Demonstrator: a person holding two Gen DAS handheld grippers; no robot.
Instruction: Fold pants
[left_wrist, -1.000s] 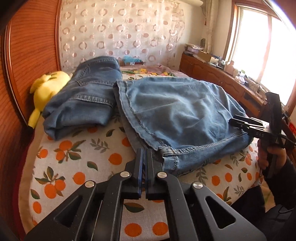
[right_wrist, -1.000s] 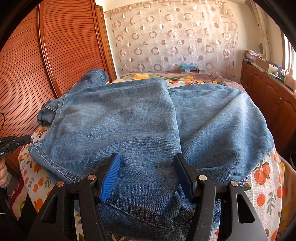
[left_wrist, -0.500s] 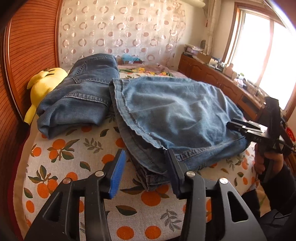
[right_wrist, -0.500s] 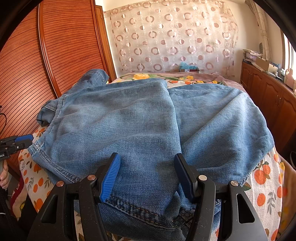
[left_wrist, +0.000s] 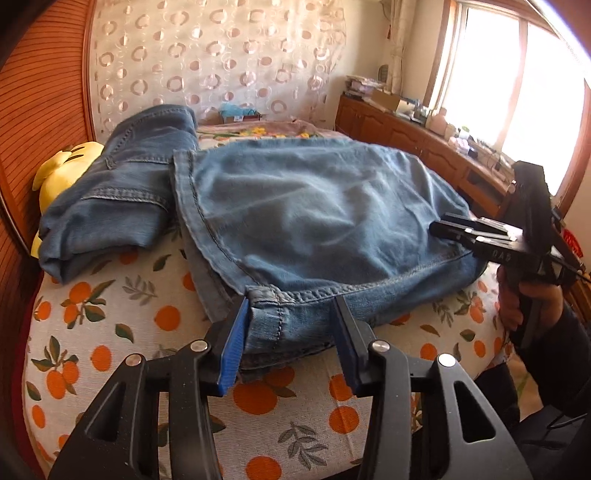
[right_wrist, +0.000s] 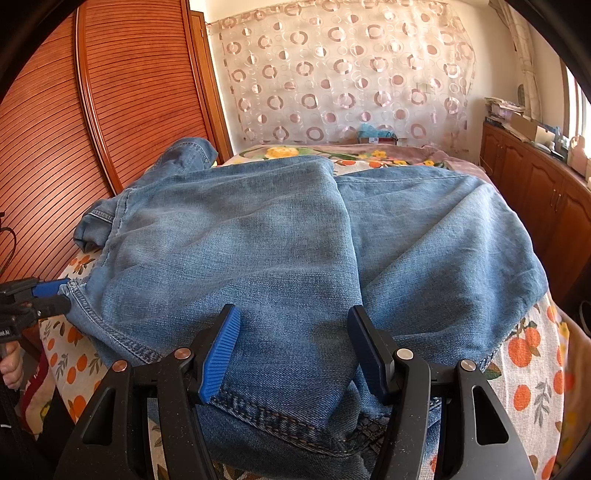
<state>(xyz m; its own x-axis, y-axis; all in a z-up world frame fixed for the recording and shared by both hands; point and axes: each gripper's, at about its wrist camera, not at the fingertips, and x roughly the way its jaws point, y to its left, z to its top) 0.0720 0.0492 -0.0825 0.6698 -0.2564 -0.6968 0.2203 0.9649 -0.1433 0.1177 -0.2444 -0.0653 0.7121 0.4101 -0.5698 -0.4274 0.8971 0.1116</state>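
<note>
Holding a hand-held gripper in each hand, we work at the near edge of a bed. Our left hand-held gripper (left_wrist: 291, 332) stands with its jaws partly apart, one blue pad (left_wrist: 232, 350) on each side of the hemmed corner of the jeans (left_wrist: 314, 218); the denim lies between the pads, but they do not press on it. Our right hand-held gripper (right_wrist: 293, 349) has its jaws wider apart, hovering over the folded layers near the hem, with fabric beneath and between the fingers and no grip that we can see. In the left wrist view that same right tool appears at the right edge, carried by our right hand (left_wrist: 524, 299) in a dark sleeve, its tips just at the far corner of the denim.

The jeans lie flat across the bedsheet (left_wrist: 110, 325), white with an orange fruit and leaf print. One layer is folded over another, and a stitched seam runs along the side nearest us. A bunched part of the denim, darker and with visible stitching, rests at the left toward the wooden slatted headboard (right_wrist: 110, 96).

A yellow plush toy (left_wrist: 66, 166) sits between that bunched denim and the headboard. Beyond the bed hangs a sheer curtain (right_wrist: 343, 70) patterned with rings. A wooden cabinet (right_wrist: 535, 192) runs along the right wall beneath a bright window (left_wrist: 509, 74), cluttered with small things too far off to name.
</note>
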